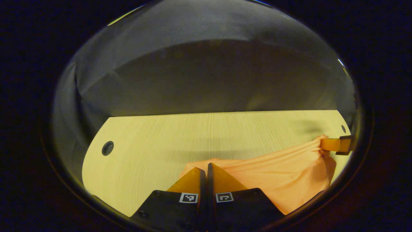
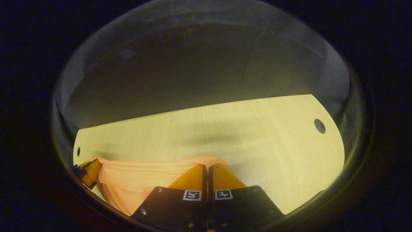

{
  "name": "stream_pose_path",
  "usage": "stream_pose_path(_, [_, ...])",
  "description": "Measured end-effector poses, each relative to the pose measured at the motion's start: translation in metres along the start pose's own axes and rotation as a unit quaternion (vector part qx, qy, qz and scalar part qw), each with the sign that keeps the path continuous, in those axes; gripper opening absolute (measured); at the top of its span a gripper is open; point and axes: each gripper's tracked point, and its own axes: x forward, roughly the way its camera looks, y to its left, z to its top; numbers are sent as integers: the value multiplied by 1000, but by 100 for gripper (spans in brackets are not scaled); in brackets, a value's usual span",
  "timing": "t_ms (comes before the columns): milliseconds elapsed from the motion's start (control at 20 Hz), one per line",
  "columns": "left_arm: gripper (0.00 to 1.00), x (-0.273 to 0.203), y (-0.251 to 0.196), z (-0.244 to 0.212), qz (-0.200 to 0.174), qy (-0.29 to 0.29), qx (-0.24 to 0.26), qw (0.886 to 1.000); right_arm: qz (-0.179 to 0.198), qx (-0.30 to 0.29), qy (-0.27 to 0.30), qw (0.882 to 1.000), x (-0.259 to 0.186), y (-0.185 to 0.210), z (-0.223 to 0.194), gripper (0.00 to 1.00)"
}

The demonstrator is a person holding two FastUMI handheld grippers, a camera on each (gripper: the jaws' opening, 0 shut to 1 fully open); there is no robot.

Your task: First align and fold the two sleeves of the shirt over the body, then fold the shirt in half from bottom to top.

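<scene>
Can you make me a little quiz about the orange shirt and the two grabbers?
1. True or false: the orange shirt lies flat and spread out on the wooden table.
2. Which gripper has its fingers closed on the shirt's edge? A) the left gripper alone B) the right gripper alone C) both
3. Fill in: between the two grippers the shirt's edge is pulled ____.

Key
1. False. It hangs bunched between the grippers, above the table.
2. C. Each pair of fingers pinches the cloth.
3. Taut, with folds sagging below.
</scene>
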Motion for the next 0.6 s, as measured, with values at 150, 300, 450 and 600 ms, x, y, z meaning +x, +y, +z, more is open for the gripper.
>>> stream_pose_path(150, [7,2,2,0,9,-5,-5,1000,-4,-20,-7,1000,-1,0,1,1])
stream_pose_path(300, [11,3,0,-2,10,-8,2,1000,-1,-30,-7,1000,-1,-2,0,4])
stream_pose_path(450, [34,-4,-2,-1,2,-8,-4,1000,13,-24,1,1000,-11,-1,-4,39])
stream_pose_path(600, [65,-20,-1,3,4,-17,-28,999,11,-41,-8,999,-20,-9,-2,69])
